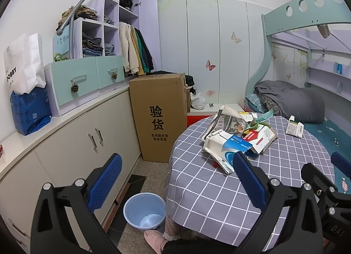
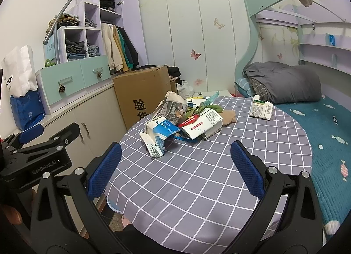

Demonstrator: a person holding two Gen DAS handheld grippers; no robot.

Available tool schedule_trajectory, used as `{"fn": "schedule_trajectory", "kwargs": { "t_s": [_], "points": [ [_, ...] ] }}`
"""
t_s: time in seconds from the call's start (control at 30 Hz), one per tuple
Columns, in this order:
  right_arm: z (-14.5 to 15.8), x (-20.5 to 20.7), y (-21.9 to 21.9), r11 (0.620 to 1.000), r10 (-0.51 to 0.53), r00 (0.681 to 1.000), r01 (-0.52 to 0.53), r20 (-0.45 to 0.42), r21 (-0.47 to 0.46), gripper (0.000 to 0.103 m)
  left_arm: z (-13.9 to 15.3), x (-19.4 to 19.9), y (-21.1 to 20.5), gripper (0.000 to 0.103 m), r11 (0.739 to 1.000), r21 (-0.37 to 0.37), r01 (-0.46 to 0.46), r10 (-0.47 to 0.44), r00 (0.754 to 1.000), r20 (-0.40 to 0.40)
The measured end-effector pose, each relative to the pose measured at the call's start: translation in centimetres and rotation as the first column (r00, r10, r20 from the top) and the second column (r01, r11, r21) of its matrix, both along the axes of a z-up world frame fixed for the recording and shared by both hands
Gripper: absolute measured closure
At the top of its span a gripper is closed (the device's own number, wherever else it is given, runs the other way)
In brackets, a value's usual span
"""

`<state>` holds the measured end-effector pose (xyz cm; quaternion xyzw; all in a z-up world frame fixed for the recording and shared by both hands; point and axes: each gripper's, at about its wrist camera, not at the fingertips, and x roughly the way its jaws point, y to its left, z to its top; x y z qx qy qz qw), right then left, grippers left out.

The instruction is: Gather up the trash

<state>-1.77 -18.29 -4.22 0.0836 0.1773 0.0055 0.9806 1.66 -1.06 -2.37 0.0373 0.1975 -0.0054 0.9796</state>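
A heap of trash lies on the round table with the grey checked cloth: torn cartons, a blue-and-white box, a red-and-white box, crumpled newspaper and green scraps. A small white carton stands apart at the table's far right. A light blue bin sits on the floor left of the table. My left gripper is open, hovering over the table's left edge above the bin. My right gripper is open over the table's near part, nothing between its fingers.
A tall cardboard box stands on the floor behind the table. Low cabinets run along the left wall with drawers, shelves of clothes and bags. A bed with a grey duvet borders the table's right. A person's slippered foot is by the bin.
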Motion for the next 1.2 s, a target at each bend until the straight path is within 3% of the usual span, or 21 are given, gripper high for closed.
{"fn": "schedule_trajectory", "kwargs": {
  "t_s": [0.7, 1.2],
  "points": [
    [-0.2, 1.1, 0.0, 1.000, -0.006, 1.000, 0.006, -0.027, -0.001, 0.006, -0.5, 1.4, 0.0, 0.004, 1.000, 0.000, 0.003, -0.003, 0.999, -0.034],
    [-1.0, 2.8, -1.5, 0.998, 0.018, 0.997, -0.013, -0.074, 0.069, 0.006, -1.0, 2.8, -1.1, 0.004, 1.000, 0.018, 0.019, -0.018, 0.998, -0.052]
  ]
}}
